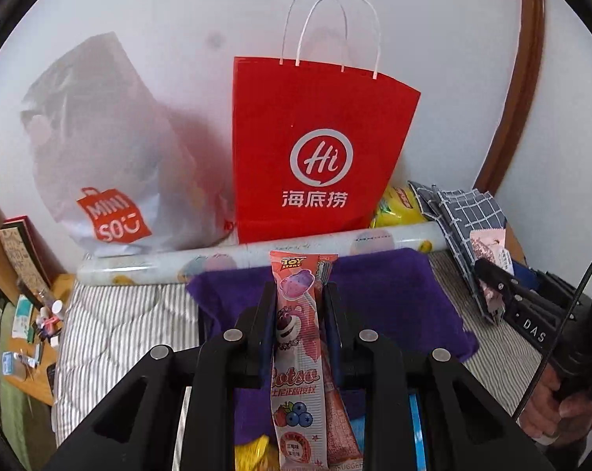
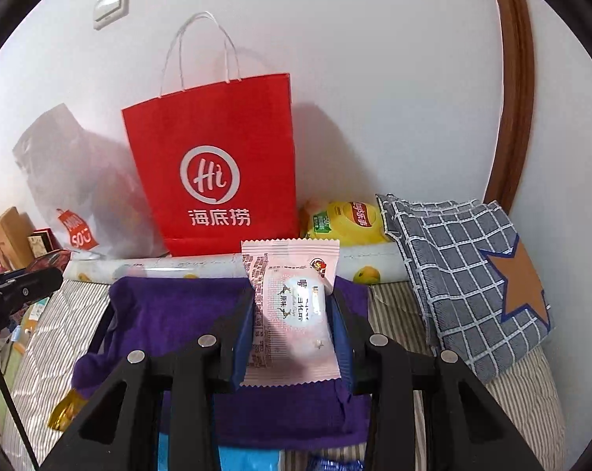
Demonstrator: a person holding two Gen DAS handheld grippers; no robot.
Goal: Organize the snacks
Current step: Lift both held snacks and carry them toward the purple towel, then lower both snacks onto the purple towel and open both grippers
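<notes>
My left gripper [image 1: 299, 298] is shut on a long pink Lotso snack stick [image 1: 296, 345], held upright above a purple cloth [image 1: 390, 294]; a second pink packet [image 1: 337, 420] lies against it. My right gripper [image 2: 292, 306] is shut on a square pale pink snack packet [image 2: 292, 310], also above the purple cloth [image 2: 170, 314]. A red paper bag [image 1: 315, 149] with white handles stands against the wall straight ahead; it also shows in the right wrist view [image 2: 217, 168].
A white Miniso plastic bag [image 1: 107, 165] stands left of the red bag. A yellow chip bag [image 2: 347, 219], a rolled poster [image 2: 178, 267] and checked cloth [image 2: 464, 271] lie by the wall. A gold-wrapped snack [image 2: 66, 412] lies on the striped bedding [image 1: 119, 322].
</notes>
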